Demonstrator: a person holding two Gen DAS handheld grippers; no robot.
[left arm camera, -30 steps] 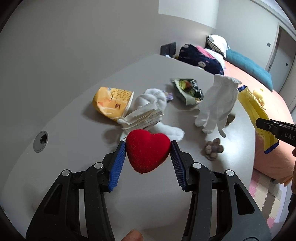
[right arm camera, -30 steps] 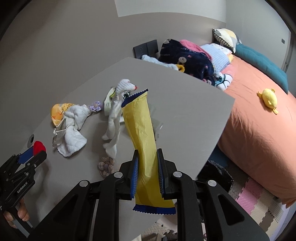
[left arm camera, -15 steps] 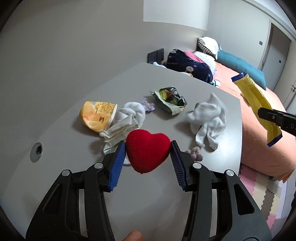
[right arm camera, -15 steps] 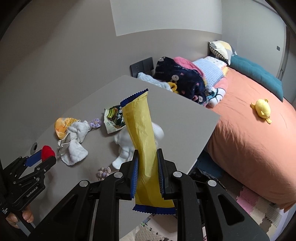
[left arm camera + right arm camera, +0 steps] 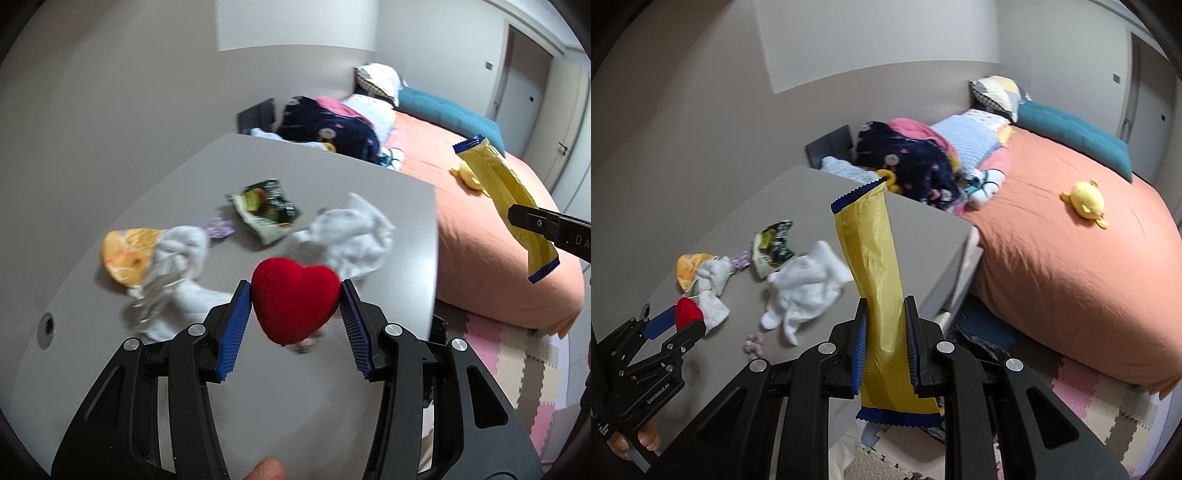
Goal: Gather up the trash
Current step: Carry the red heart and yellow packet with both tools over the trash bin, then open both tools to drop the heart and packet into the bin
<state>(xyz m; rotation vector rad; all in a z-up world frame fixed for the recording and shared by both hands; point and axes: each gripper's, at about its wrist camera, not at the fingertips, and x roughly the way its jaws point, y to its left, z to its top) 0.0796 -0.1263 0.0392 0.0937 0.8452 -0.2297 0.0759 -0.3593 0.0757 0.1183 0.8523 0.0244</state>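
A fuzzy red heart (image 5: 295, 295) is pinched between the blue pads of my left gripper (image 5: 295, 295), held above the grey table (image 5: 295, 406); from the right wrist view the heart (image 5: 689, 314) and left gripper (image 5: 674, 319) appear at the lower left. My right gripper (image 5: 885, 321) is shut on a long yellow wrapper (image 5: 871, 266) with blue ends, standing upright past the table's right edge; the left wrist view shows that wrapper (image 5: 502, 199) at the right. Left on the table: a green snack bag (image 5: 264, 208), an orange snack bag (image 5: 125, 251), a white glove (image 5: 351, 236).
A white cloth (image 5: 177, 266) and a small purple item (image 5: 219, 227) lie by the orange bag. A bed with an orange cover (image 5: 1071, 266), pillows and a yellow plush (image 5: 1086, 203) fills the right. Foam floor mats (image 5: 1108, 406) lie below the table edge. A dark bin (image 5: 979, 343) peeks under the edge.
Both grippers have pulled back and to the right from the table items, each keeping its grip. The white glove now lies crumpled on the table. More bed and floor show.
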